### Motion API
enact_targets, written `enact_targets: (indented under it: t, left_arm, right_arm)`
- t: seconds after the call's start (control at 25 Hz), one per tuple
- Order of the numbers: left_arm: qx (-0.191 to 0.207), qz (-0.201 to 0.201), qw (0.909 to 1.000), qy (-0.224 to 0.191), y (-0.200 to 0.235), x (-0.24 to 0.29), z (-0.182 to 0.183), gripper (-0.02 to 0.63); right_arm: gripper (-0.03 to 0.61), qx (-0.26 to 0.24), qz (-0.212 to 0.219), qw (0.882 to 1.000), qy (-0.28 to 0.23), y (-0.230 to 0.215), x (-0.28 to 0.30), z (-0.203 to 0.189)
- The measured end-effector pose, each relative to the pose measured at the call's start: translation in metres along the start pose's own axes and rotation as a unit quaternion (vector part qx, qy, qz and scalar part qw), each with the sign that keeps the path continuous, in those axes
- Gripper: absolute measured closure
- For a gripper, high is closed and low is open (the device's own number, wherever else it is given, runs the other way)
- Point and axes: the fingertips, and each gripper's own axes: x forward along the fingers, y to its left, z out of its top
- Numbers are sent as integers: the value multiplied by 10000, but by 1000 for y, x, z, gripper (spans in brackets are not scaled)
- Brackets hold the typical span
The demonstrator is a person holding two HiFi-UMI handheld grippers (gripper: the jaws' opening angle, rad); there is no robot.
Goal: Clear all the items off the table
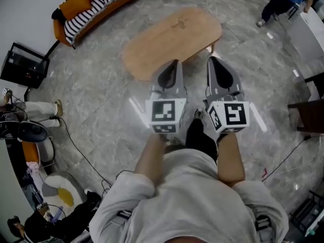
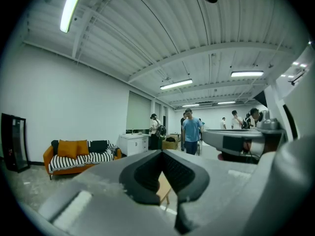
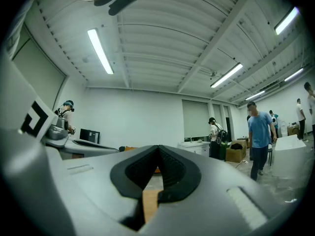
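Grey marble floor (image 1: pixel 96 95) beneath oblong, round-cornered pale wooden table (image 1: pixel 172 37)

Both my grippers, left gripper (image 1: pixel 175 63) and right gripper (image 1: pixel 212 59): grey tapered shells, smooth moulded plastic. Inner pads (image 2: pixel 145 174) black, ribbed faces. Each carries a white marker cube (image 1: pixel 166 115) with black square codes on its sides. Wearer: light grey T-shirt (image 1: pixel 192 196), short sleeves (image 1: pixel 126 190), dark trousers (image 1: pixel 200 138).
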Motion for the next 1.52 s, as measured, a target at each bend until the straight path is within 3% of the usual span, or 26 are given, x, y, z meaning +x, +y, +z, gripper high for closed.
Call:
enact_targets:
  t: [0.24,0.48,0.92,1.2,1.52]
  left_arm:
    - [47,150,9998,139,23,67,-5,593]
    - [-9,294,9993,228,35,141,6,594]
    - [-87,360,9981,496,35,232,-8,594]
    - [-321,398,9966,645,72,273,-23,594]
    - [-613,274,9949,750,150,333,-53,594]
  right_arm:
    - [572,101,263,9996,47,-34,68,-20]
    - [572,219,472,9986,-3,-78,136,-17]
    - [572,400,586,9973,190,-146,202,-44]
    - [572,354,736,9955,477,-144,254,-66]
    - [572,211,749,9932,867,-127,340,-107]
